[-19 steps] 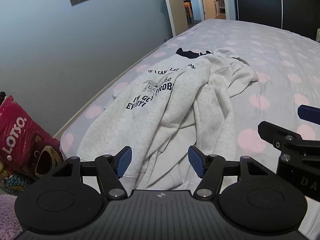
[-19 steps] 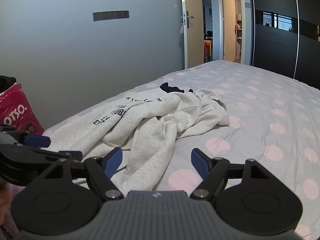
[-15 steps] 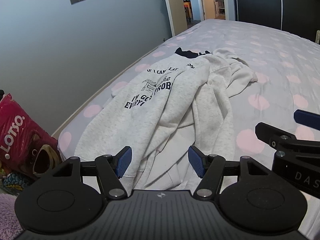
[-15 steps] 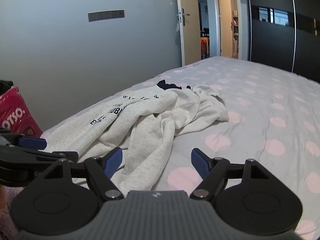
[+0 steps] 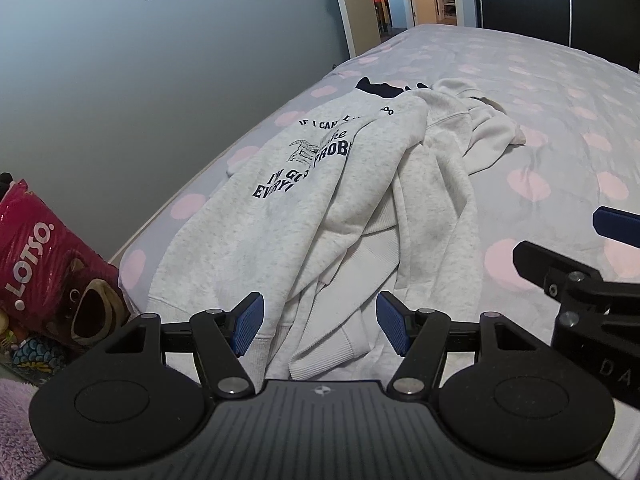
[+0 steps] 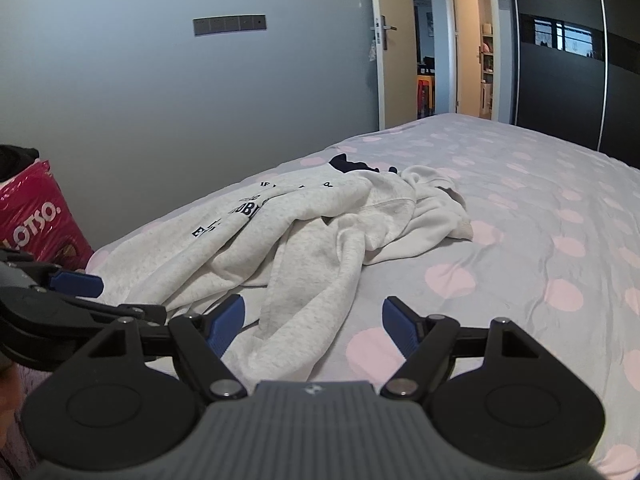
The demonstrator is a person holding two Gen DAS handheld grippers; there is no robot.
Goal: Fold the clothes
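Crumpled grey sweatshirt (image 5: pixel 280 220) on your dotted bed (image 5: pixel 560 120); your left hand-held gripper (image 5: pixel 320 322) and right hand-held gripper (image 6: pixel 312 322) both agape, empty.

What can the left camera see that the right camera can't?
Only the left wrist view shows the bear face on the red bag and most of the shirt's dark lettering.

Only the right wrist view shows the door handle and the window reflection in the dark wardrobe.

Both show the crumpled grey sweatshirt on the dotted bed, the wall switches, and both grippers, left and right, with jaws open and holding nothing.
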